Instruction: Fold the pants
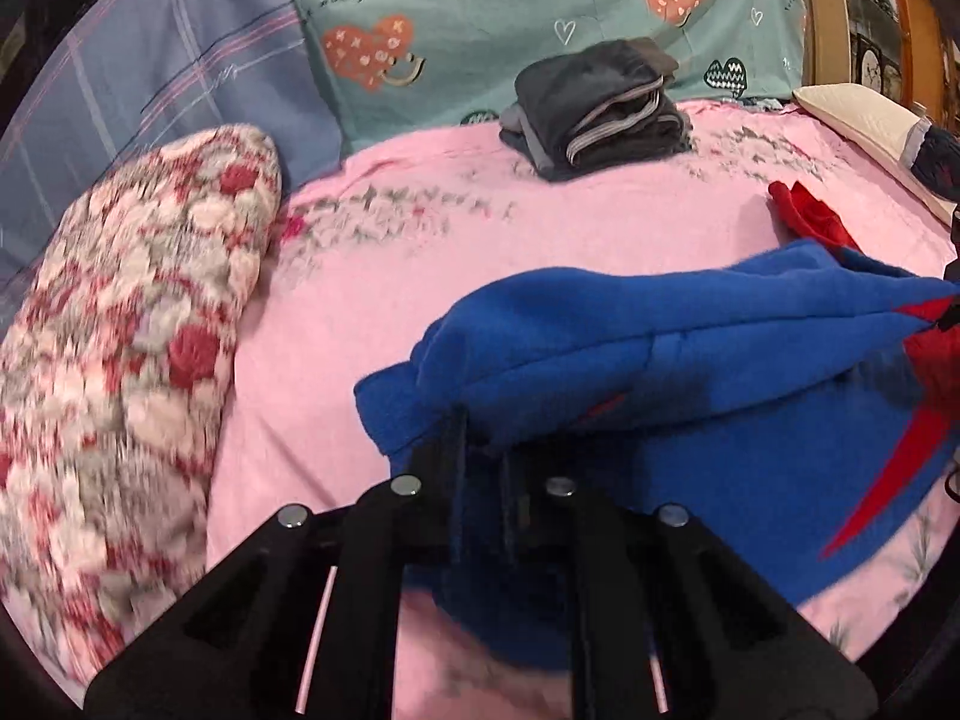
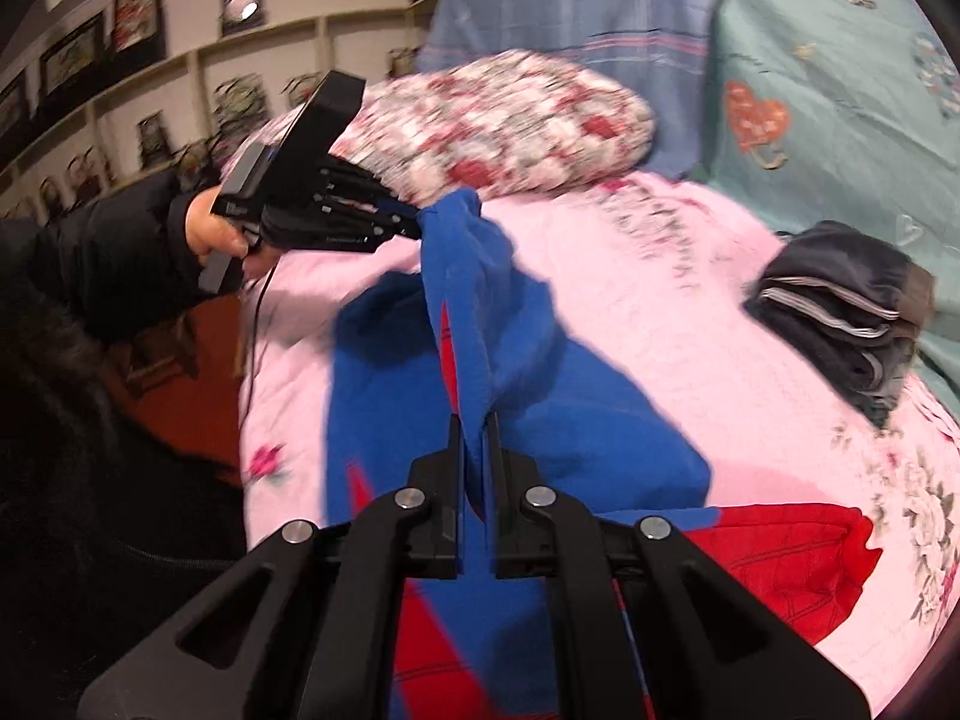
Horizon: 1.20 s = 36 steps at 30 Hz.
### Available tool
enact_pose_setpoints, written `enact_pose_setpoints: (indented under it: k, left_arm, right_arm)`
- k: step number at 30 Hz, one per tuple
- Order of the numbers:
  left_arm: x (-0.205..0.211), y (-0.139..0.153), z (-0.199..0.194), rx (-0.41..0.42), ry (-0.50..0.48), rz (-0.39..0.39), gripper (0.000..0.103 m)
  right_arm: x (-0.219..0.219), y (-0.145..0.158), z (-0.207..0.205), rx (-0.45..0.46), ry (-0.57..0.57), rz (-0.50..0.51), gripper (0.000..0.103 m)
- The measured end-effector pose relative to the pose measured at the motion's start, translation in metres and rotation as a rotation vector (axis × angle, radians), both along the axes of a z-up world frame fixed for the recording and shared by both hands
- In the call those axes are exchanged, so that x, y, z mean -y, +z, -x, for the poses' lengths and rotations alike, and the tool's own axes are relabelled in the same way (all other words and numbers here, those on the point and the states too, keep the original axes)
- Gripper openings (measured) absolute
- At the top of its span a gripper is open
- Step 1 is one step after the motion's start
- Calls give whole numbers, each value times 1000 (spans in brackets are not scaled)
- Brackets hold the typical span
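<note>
No containers in either view; everything lies loose on the bed, which has a pink floral cover.

Blue pants with red panels: most of the fabric is spread on the bed, one edge lifted and strung between the two tongs.

Left tongs: pressed together, pinching a fold of the blue fabric; cloth bunches over the tips and hides the right finger. In the right wrist view the left tongs sit up and to the left, above the bed, near the floral pillow, with the pants edge hanging down from their tips.

Right tongs: nearly closed, a thin blue fold clamped between the two fingers. The fabric runs up from there as a taut ridge to the left tongs. Below them the red part of the pants lies flat on the cover.

The person's left hand wraps the gripper handle from behind, dark sleeve down to the wrist, a cable hanging under it. The right hand is out of view.

A folded stack of dark clothes sits at the far side of the bed, well apart from the pants. Behind it hangs a teal sheet with hearts.
</note>
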State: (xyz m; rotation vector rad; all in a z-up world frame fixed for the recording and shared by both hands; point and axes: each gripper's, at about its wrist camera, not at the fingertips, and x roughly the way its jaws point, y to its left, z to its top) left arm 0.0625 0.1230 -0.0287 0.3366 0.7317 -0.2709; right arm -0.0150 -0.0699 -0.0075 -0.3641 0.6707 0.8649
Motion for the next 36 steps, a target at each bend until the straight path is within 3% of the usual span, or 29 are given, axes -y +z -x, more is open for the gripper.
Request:
enact_pose_setpoints:
  k: [5, 7, 9, 12, 16, 19, 28, 29, 30, 31, 33, 34, 36]
  left_arm:
    - [-12, -44, 29, -83, 55, 2, 17]
    - [-19, -50, 38, -88, 85, 24, 50]
    - [-24, -46, 49, -52, 106, 40, 60]
    - [-28, -25, 58, 0, 108, 65, 61]
    - [-14, 5, 53, 80, 93, 70, 74]
    - [1, 11, 42, 63, 71, 85, 78]
    - [-6, -32, 29, -140, 144, 272, 75]
    - [-9, -38, 25, -159, 164, 304, 68]
    - [-11, -43, 20, -187, 169, 340, 43]
    - [-12, -48, 16, -229, 164, 383, 30]
    - [-12, -49, 14, -227, 178, 395, 23]
    - [-11, -45, 15, -218, 172, 394, 14]
    - [-13, -30, 19, -178, 164, 403, 12]
  right_arm:
    - [-21, -46, 23, -90, 44, 70, 5]
    - [-24, -62, 29, -125, 40, 84, 5]
    - [-26, -76, 35, -147, 26, 106, 8]
    - [-27, -84, 42, -150, 15, 120, 9]
    - [-31, -84, 46, -130, 13, 132, 9]
    - [-31, -85, 45, -124, 12, 133, 9]
    - [-26, -85, 42, -135, 3, 98, 9]
    - [-26, -85, 42, -135, 3, 97, 9]
    - [-26, -85, 41, -136, 3, 97, 8]
    - [-26, -84, 41, -134, 2, 97, 7]
    - [-25, -83, 40, -131, -8, 91, 7]
    - [-24, -81, 40, -128, -14, 83, 6]
    - [-21, -71, 40, -107, -26, 60, 6]
